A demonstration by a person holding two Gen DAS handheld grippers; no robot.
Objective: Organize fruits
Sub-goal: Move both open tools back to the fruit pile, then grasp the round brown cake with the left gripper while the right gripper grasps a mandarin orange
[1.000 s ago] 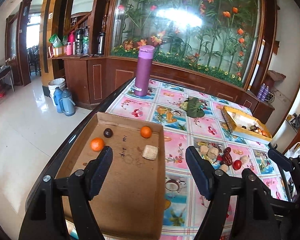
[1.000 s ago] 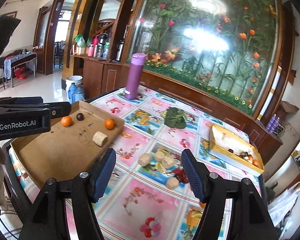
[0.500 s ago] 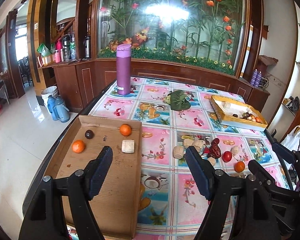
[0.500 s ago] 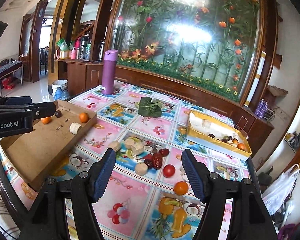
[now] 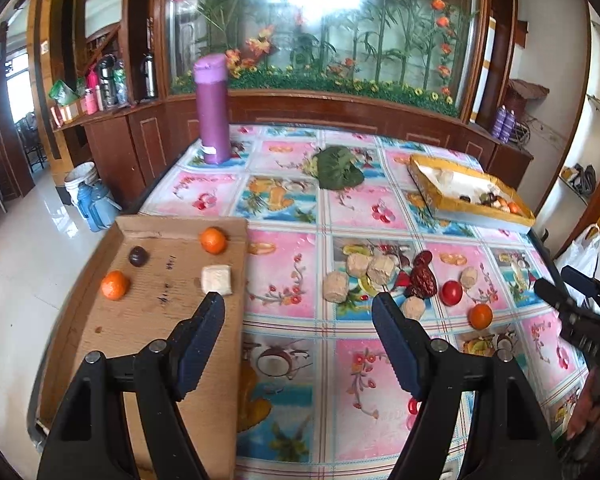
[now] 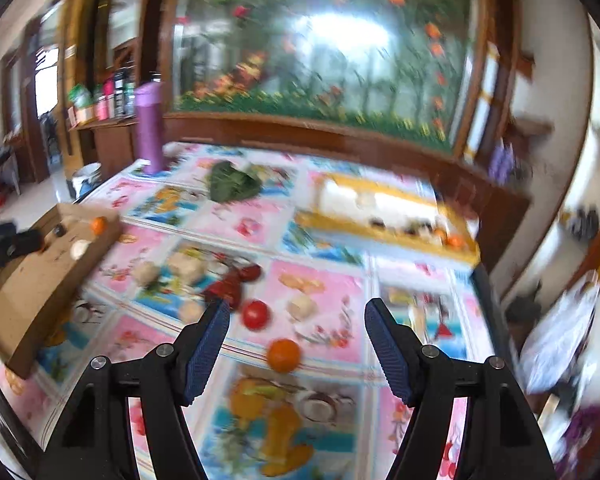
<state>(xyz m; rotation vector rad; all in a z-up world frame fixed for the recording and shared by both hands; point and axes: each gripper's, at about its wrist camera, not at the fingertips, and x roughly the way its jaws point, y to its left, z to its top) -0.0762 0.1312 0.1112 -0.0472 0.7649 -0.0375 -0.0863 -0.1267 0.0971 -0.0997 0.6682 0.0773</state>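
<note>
1. Both views have swung right since a second ago, bringing the loose fruit cluster [image 5: 396,276] on the surface [image 5: 284,208] into fuller sight.
2. Left tool [image 5: 298,312] gapes wide, holding nothing, beside the cardboard tray [image 5: 148,320].
3. Right tool [image 6: 298,318] is wide too, above a tomato [image 6: 256,315] and an orange [image 6: 284,355].

Each hand-held gripper [image 5: 298,310] has black arms, silver screws, and blue (seemingly ribbed) pads [image 6: 208,346].
</note>
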